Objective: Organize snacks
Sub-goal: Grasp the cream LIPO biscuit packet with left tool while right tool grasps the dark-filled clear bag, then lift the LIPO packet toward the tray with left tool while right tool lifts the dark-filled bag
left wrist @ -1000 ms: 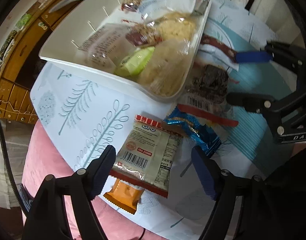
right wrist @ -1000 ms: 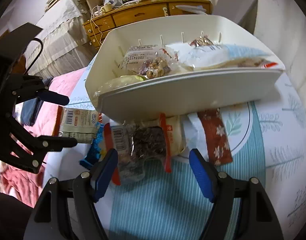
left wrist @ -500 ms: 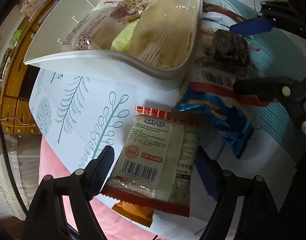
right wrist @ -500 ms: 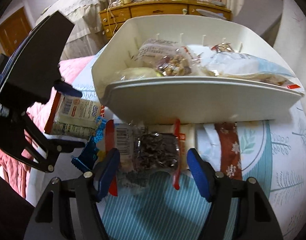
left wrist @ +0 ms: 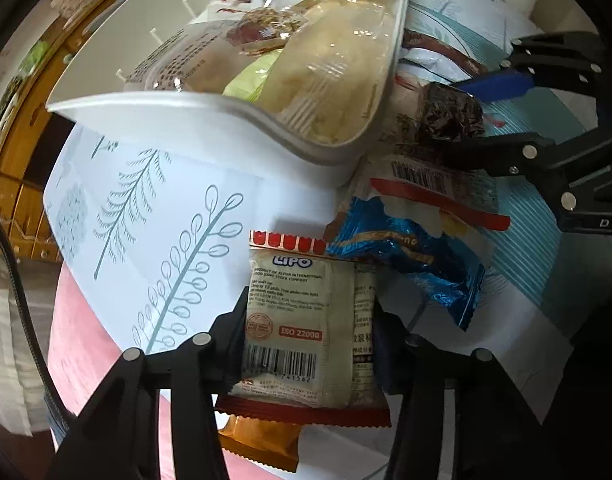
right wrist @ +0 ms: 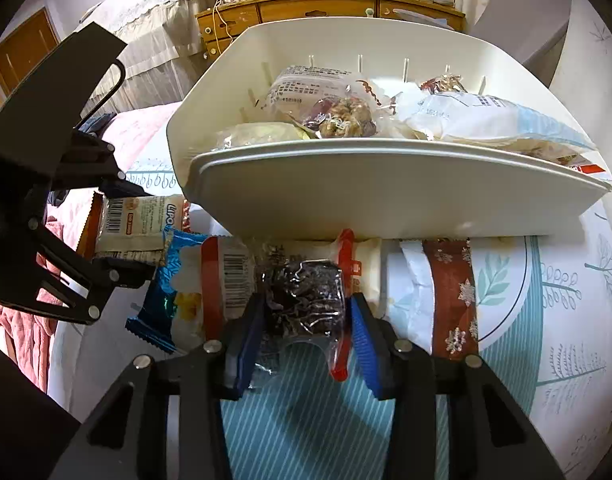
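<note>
The white bin [right wrist: 385,200] already holds several snacks, so part of the work looks done. Some packets are not yet inside; they lie on the cloth [left wrist: 146,220] just in front of the bin. The left gripper [left wrist: 309,344] has just closed its jaws on the cream Lipo packet [left wrist: 302,320], and the right gripper [right wrist: 304,332] has just closed on the clear packet of dark snack [right wrist: 302,300]. A blue packet [left wrist: 405,252] lies between these two. An orange packet [left wrist: 262,440] and a brown one [right wrist: 449,292] also wait near the bin.
</note>
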`<state>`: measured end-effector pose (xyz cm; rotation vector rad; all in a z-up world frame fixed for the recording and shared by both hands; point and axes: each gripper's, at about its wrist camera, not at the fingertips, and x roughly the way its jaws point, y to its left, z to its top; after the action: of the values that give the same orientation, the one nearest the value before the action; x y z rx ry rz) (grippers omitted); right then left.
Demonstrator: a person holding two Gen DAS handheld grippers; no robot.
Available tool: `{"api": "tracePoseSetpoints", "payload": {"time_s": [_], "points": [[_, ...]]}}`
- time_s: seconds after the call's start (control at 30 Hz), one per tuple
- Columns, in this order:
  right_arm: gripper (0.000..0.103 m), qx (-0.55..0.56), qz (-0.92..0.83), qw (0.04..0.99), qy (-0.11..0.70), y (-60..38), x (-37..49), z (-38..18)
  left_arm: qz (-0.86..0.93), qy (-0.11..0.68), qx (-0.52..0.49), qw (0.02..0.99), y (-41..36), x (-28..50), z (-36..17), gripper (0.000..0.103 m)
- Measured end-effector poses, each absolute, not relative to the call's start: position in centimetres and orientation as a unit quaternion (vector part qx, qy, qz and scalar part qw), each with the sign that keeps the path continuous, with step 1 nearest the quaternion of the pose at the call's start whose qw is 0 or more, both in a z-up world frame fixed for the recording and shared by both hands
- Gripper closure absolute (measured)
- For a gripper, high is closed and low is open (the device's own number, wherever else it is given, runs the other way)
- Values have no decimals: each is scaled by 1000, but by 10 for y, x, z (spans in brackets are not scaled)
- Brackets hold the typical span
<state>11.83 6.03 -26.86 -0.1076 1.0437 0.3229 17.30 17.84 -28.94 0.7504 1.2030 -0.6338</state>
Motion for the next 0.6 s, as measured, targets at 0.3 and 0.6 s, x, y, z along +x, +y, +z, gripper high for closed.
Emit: {"api": "tracePoseSetpoints", "payload": {"time_s": [0.3,0.6], "points": [[61,-38,156,846,509,60,115,-265,-255,553,307,732,185,156,-281,58],[61,-16,151,862,484,52,96,-235,-229,547,251,765,187,132,-253,58]]}}
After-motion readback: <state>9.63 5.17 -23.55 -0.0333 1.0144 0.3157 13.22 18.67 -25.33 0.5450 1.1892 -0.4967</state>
